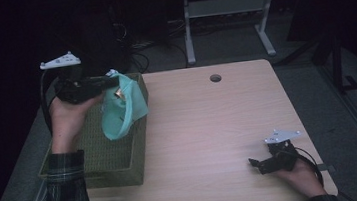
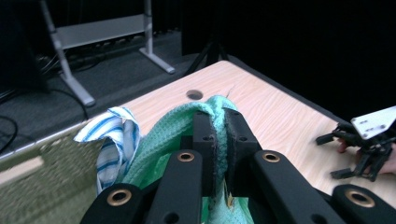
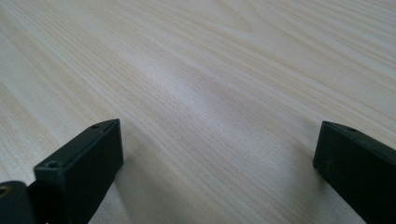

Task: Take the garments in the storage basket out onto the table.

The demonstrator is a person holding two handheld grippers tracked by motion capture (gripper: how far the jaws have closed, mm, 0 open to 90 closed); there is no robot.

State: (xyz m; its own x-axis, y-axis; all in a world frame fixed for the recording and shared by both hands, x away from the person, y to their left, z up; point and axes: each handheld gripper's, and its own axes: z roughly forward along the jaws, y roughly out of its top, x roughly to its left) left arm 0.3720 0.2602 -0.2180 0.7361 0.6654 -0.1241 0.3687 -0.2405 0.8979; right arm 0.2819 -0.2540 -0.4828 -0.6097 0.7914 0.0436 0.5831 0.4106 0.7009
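The left tool (image 2: 219,135) is seen clamped together on a bunched fold of a mint-green cloth (image 1: 119,109), which is held in the air over the far end of a woven olive basket (image 1: 107,158) at the left edge of the tabletop (image 1: 209,127). The right tool (image 1: 254,164) is rested low on the tabletop near its front right corner, jaws well apart with nothing between them (bare wood is seen in the gap in the right gripper view).

Handling, as judged: the cloth is taken to be light, soft and limp. It hangs in a loose drape below the pinch, so no stiffness can be counted on. The waffle-like weave should give the pads good purchase, and slipping seems unlikely. A gathered fold or a hem is judged the best place to take hold. A second pinch at a free corner would be needed for spreading.

Views compared: the left gripper view shows a blue-and-white striped cloth (image 2: 114,140) just beside the green one, which is hard to make out from above. The high view alone gives the drape, the basket's extent and the spacing of the two hands. A small brass-coloured spot on the cloth cannot be identified.
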